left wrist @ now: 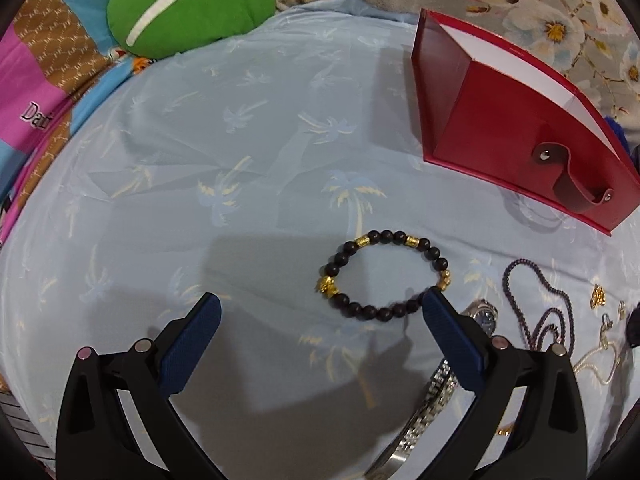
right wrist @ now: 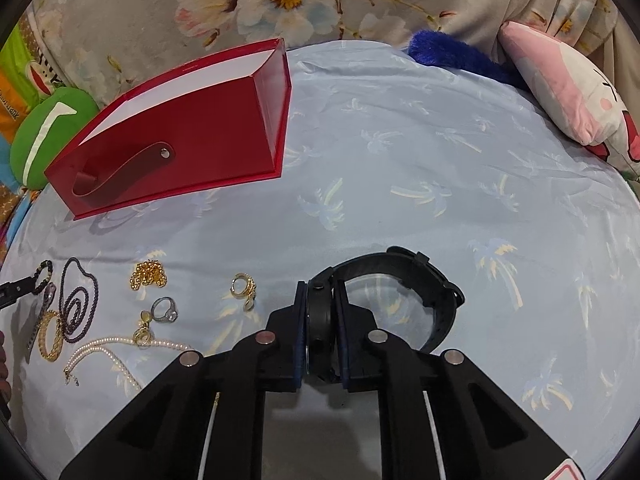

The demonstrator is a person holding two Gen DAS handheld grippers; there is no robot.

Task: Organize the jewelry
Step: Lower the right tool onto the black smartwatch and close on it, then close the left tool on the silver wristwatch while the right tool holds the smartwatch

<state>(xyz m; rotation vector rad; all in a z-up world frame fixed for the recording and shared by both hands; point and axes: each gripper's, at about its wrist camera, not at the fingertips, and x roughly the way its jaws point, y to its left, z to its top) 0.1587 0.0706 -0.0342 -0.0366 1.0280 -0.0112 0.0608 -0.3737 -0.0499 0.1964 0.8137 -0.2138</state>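
Observation:
My right gripper (right wrist: 320, 292) is shut on the case of a black wristwatch (right wrist: 424, 276), its strap looping out to the right over the light blue sheet. My left gripper (left wrist: 322, 306) is open and empty, just short of a dark bead bracelet with gold beads (left wrist: 384, 276); its right finger (left wrist: 444, 320) overlaps the bracelet's near right edge. A red jewelry box (left wrist: 516, 120) stands open at the back; it also shows in the right wrist view (right wrist: 192, 136). A silver metal watch (left wrist: 436, 384) lies under the left gripper's right finger.
Loose jewelry lies left of the right gripper: a dark chain necklace (right wrist: 80, 308), a gold bracelet (right wrist: 50, 336), a pearl necklace (right wrist: 116, 352), a silver ring (right wrist: 166, 310), gold earrings (right wrist: 244, 286) and a gold chain heap (right wrist: 148, 274). A green cushion (left wrist: 188, 4) and a pink plush (right wrist: 572, 92) border the sheet.

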